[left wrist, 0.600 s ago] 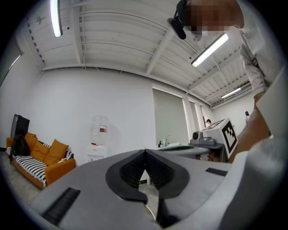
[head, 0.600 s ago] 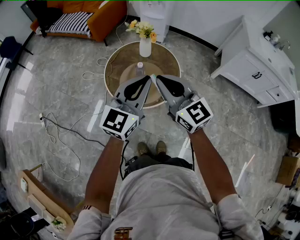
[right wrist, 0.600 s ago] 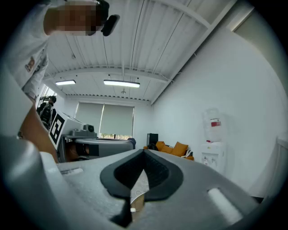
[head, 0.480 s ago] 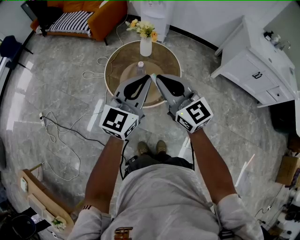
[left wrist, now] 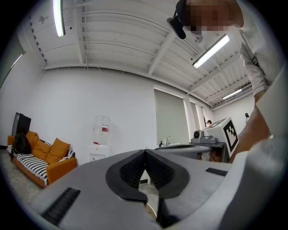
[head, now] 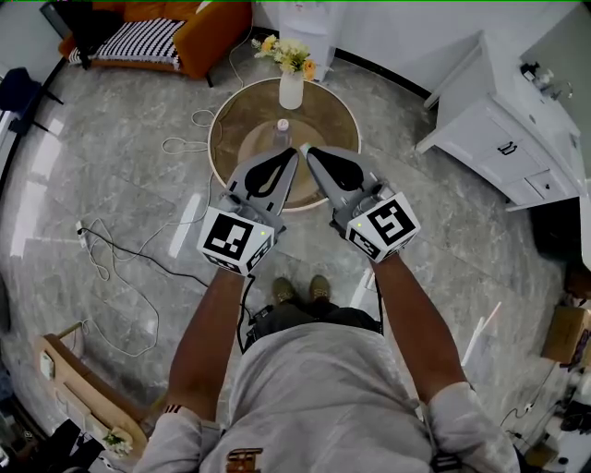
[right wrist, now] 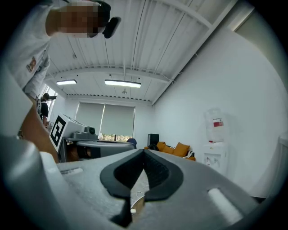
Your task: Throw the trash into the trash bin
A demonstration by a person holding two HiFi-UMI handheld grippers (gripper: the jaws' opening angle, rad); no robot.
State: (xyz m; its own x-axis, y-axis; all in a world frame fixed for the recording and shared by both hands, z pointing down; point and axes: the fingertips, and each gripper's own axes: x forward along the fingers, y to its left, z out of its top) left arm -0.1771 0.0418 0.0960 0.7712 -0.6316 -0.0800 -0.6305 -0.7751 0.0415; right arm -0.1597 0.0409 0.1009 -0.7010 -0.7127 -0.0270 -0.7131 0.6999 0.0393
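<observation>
A small clear bottle with a pale cap (head: 283, 129) stands on the round glass-topped table (head: 226, 139), just beyond both gripper tips. My left gripper (head: 295, 151) and my right gripper (head: 310, 151) are held level side by side above the table's near edge, tips almost touching each other. In the left gripper view the left gripper's (left wrist: 145, 152) dark pads meet at the tip with nothing between them. The right gripper (right wrist: 144, 152) looks the same in its own view, shut and empty. No trash bin can be made out in any view.
A white vase of flowers (head: 291, 90) stands at the table's far side. An orange sofa (head: 194, 32) and a water dispenser (head: 309, 28) line the far wall. A white cabinet (head: 503, 129) is at right. Cables (head: 120, 268) trail over the floor at left.
The head view has shifted slightly, so the table, bottle and vase sit a little further right. Both grippers keep their place and stay shut.
</observation>
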